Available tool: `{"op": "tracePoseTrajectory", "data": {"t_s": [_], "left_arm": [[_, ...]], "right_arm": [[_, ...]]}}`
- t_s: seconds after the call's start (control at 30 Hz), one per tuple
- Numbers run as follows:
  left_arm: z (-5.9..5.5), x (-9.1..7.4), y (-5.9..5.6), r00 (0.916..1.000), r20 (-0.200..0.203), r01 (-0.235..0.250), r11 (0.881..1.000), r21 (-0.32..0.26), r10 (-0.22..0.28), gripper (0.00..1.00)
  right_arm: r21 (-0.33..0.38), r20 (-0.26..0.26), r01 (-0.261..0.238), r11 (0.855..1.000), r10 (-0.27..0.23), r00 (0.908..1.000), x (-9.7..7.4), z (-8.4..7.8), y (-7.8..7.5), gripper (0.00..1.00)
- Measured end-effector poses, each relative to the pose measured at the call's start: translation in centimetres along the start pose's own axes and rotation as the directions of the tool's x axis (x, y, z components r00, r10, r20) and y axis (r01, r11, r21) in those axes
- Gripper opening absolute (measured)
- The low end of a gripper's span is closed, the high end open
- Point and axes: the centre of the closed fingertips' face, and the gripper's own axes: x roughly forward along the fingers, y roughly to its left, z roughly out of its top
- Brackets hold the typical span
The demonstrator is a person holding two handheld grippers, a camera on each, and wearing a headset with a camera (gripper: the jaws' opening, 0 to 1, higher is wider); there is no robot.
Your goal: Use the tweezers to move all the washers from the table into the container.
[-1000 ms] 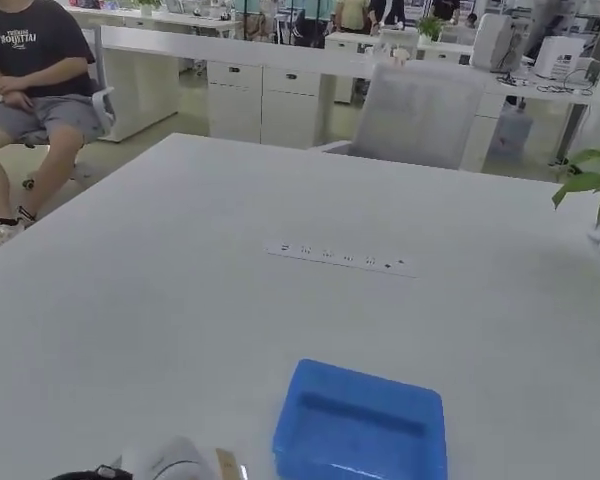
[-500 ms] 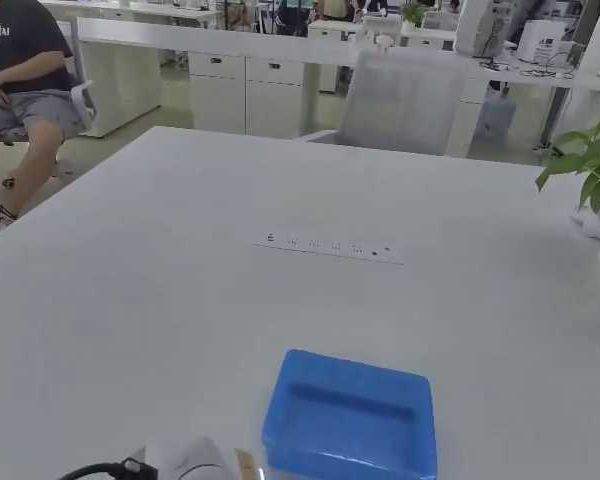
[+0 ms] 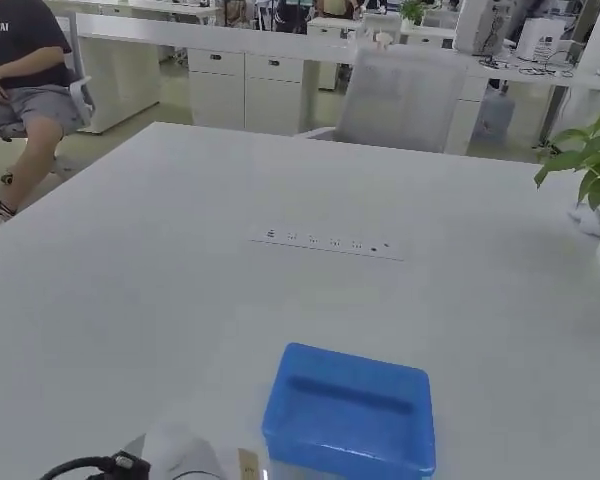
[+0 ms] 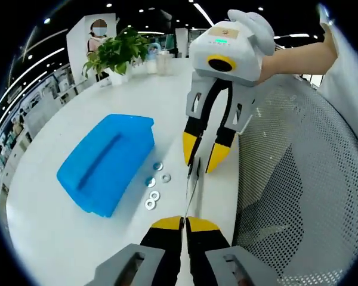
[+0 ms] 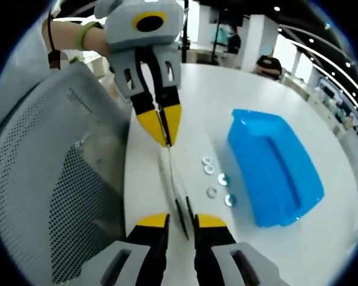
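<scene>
A blue container point(image 3: 348, 410) stands upside down near the table's front edge, also in the left gripper view point(image 4: 104, 164) and the right gripper view point(image 5: 274, 167). Several washers point(image 4: 153, 186) point(image 5: 218, 180) lie on the table beside it. Thin metal tweezers point(image 4: 191, 187) point(image 5: 174, 182) span between my two grippers. My left gripper point(image 4: 185, 224) point(image 5: 161, 125) is shut on one end. My right gripper point(image 5: 182, 221) point(image 4: 204, 156) grips the other end, its jaws a little apart around the tweezers' arms. A gripper's white body point(image 3: 180, 458) pokes in at the head view's bottom edge.
A mesh chair back point(image 4: 298, 196) point(image 5: 53, 179) sits close by the grippers, off the table edge. A socket strip point(image 3: 325, 243) is set into the table's middle. A potted plant point(image 3: 590, 170) stands at the right edge. A seated person point(image 3: 20, 70) is far left.
The head camera has tipped down slightly, so the whole picture has shifted. The container has not moved on the table.
</scene>
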Motion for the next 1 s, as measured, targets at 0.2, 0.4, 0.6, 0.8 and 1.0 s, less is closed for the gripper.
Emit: {"op": "tracePoseTrajectory", "data": {"t_s": [0.2, 0.4, 0.6, 0.8, 1.0], "left_arm": [[1.7, -1.6, -0.7, 0.9999, -0.008, -0.007, 0.995, 0.096, 0.008, 0.00], [3.8, -2.6, -1.4, 1.0000, 0.005, -0.008, 0.986, 0.168, 0.007, 0.00], [5.8, -3.0, -2.3, 1.0000, -0.002, 0.003, 0.967, 0.256, -0.002, 0.00], [7.5, -3.2, -2.9, 0.9995, -0.026, 0.024, 0.940, 0.341, -0.016, 0.00], [8.9, -3.3, -2.3, 0.9997, -0.010, 0.026, 0.935, 0.355, -0.023, 0.00]], "right_arm": [[-0.019, 0.017, 0.006, 1.000, -0.005, 0.9998, -0.1, 0.4, 0.0, 0.11], [-0.042, 0.034, 0.006, 0.999, -0.004, 0.9994, 0.0, 0.9, 0.3, 0.11], [-0.057, 0.058, -0.005, 0.998, 0.009, 0.9983, 0.1, 1.5, 0.8, 0.11], [-0.053, 0.094, -0.002, 0.999, 0.007, 0.9955, 0.1, 2.4, 0.8, 0.08], [-0.035, 0.135, 0.038, 0.999, -0.033, 0.9903, 0.2, 3.8, -0.4, 0.08]]}}
